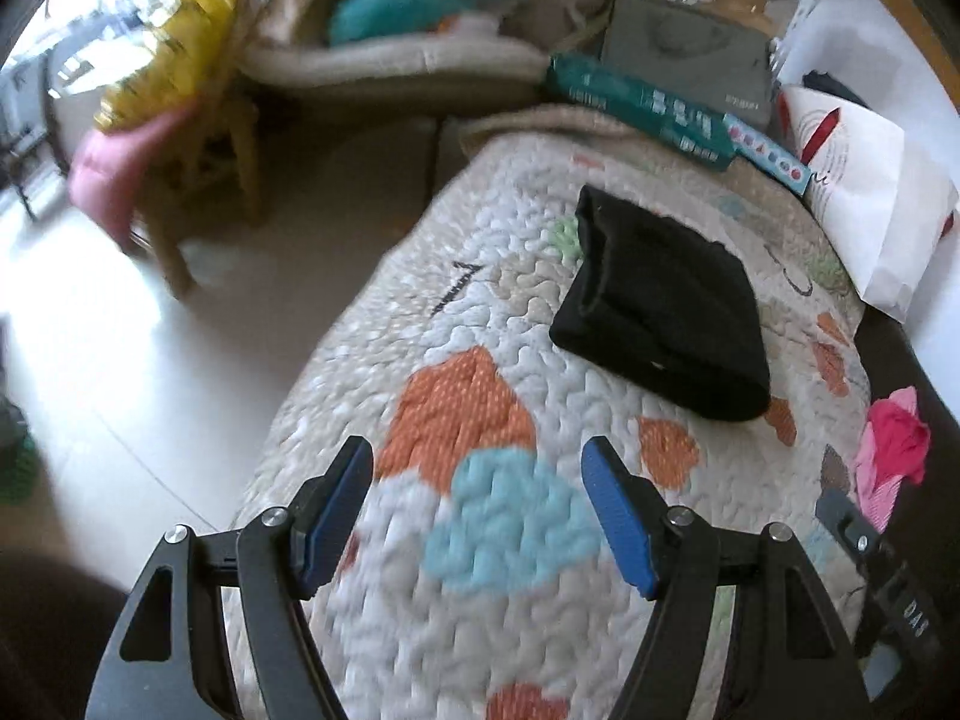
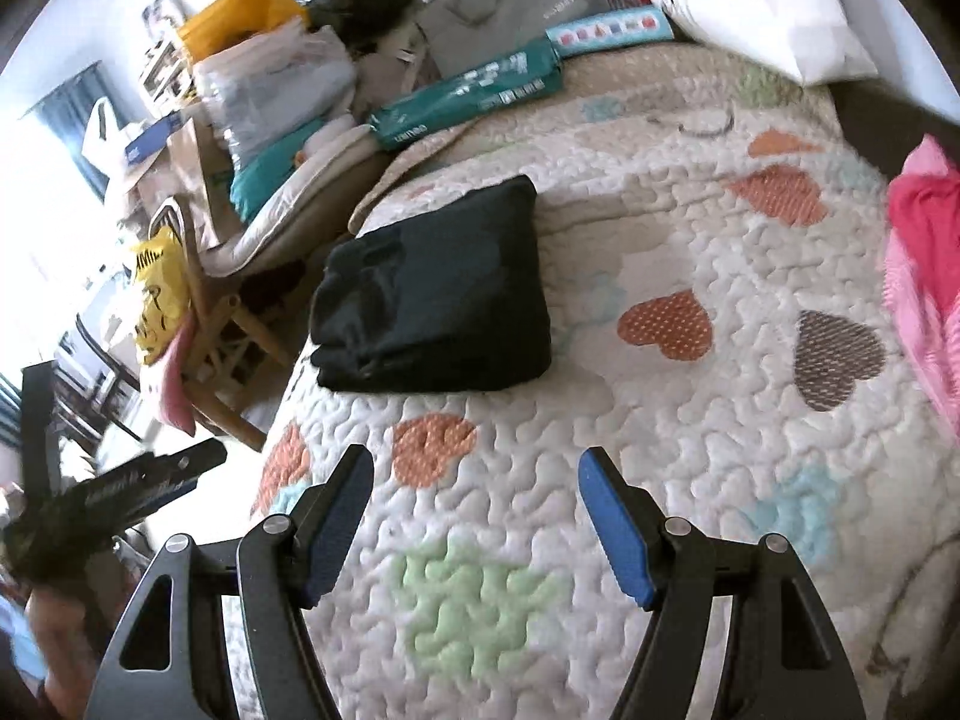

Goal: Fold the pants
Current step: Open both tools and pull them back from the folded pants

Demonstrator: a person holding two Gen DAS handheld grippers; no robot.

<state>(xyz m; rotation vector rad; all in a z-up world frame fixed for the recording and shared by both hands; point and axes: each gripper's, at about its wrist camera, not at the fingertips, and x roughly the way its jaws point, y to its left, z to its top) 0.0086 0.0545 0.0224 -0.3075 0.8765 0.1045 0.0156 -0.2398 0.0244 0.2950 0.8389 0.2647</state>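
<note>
The black pants (image 1: pixel 666 306) lie folded into a compact bundle on the quilted bedspread (image 1: pixel 480 630), far from both grippers. In the right wrist view the same black pants (image 2: pixel 438 294) rest near the bed's left edge. My left gripper (image 1: pixel 477 462) hovers open above an orange and a blue heart patch, nothing between its blue pads. My right gripper (image 2: pixel 474 468) is also open and empty over the bedspread (image 2: pixel 690 420), short of the bundle. The left gripper's body (image 2: pixel 132 486) shows at the left edge of the right wrist view.
A pink and red garment (image 2: pixel 924 252) lies at the bed's right side. A white pillow (image 1: pixel 864 192) and teal boxes (image 1: pixel 648 102) sit at the head. Left of the bed stand a wooden chair (image 2: pixel 222 324), a yellow bag (image 2: pixel 156 294) and piled bags on the pale floor (image 1: pixel 150 360).
</note>
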